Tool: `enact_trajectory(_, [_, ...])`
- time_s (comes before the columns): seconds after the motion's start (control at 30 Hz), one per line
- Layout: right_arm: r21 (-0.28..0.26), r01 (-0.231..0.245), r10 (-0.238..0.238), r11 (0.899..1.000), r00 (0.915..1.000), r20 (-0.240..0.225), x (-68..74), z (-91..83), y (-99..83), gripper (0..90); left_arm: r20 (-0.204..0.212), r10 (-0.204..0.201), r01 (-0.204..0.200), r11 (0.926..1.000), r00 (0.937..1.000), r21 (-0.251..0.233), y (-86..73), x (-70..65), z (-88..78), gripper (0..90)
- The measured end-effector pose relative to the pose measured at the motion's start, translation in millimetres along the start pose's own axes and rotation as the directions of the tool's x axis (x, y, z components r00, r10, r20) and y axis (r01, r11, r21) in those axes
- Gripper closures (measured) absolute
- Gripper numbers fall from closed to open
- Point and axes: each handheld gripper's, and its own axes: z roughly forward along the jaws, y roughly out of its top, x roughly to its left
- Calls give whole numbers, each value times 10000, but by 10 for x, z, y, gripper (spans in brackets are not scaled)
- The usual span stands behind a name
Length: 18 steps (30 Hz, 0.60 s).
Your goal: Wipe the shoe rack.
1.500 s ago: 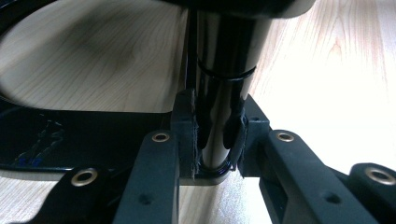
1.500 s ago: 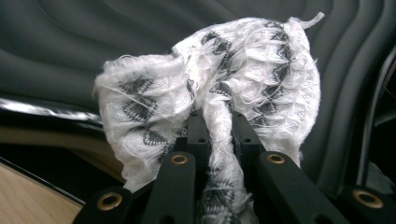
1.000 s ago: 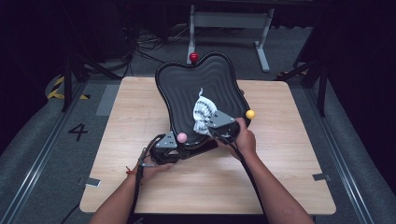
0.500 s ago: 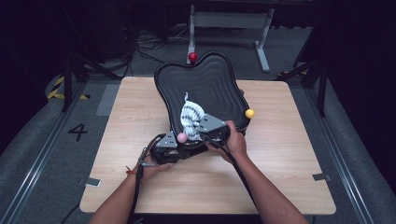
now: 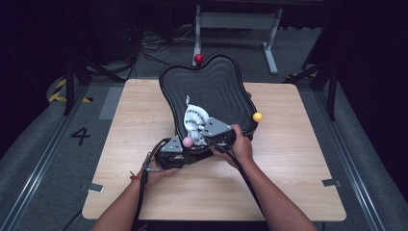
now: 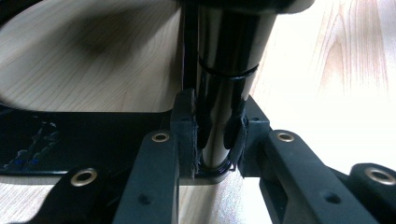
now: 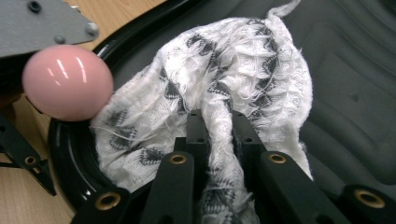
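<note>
A black wavy tray (image 5: 219, 86) sits on the wooden table (image 5: 298, 159), with a red ball (image 5: 198, 58) at its far rim, a yellow ball (image 5: 257, 116) at its right and a pink ball (image 5: 187, 141) at its near left corner. A white cloth with a grey pattern (image 5: 194, 118) lies bunched in the tray's near left part. My right gripper (image 5: 199, 131) is shut on this cloth (image 7: 243, 70), a fold pinched between its jaws (image 7: 219, 135), close to the pink ball (image 7: 67, 81). My left gripper (image 5: 183, 148) is shut on a glossy black post (image 6: 229, 56) under the tray.
Bare table lies to the left, right and front of the tray. A grey metal stand (image 5: 235, 21) is on the floor behind the table, with cables (image 5: 144, 43) to its left. Tape marks (image 5: 95, 187) sit near the table's front corners.
My right gripper has pulled the cloth to the left across the tray's near part, toward the pink ball. The left gripper has stayed on the post.
</note>
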Motion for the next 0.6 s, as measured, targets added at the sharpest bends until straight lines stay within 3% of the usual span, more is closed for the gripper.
enact_trajectory(0.23, [234,-265,257,9994,9991,351,-107,-28,-60,812,8,-19,19,10000,10000,26,0,0,0,741])
enact_trajectory(0.6, [595,-928,863,9939,9908,1039,-393,-103,-265,812,33,28,-28,10000,10000,53,1,-1,6,741])
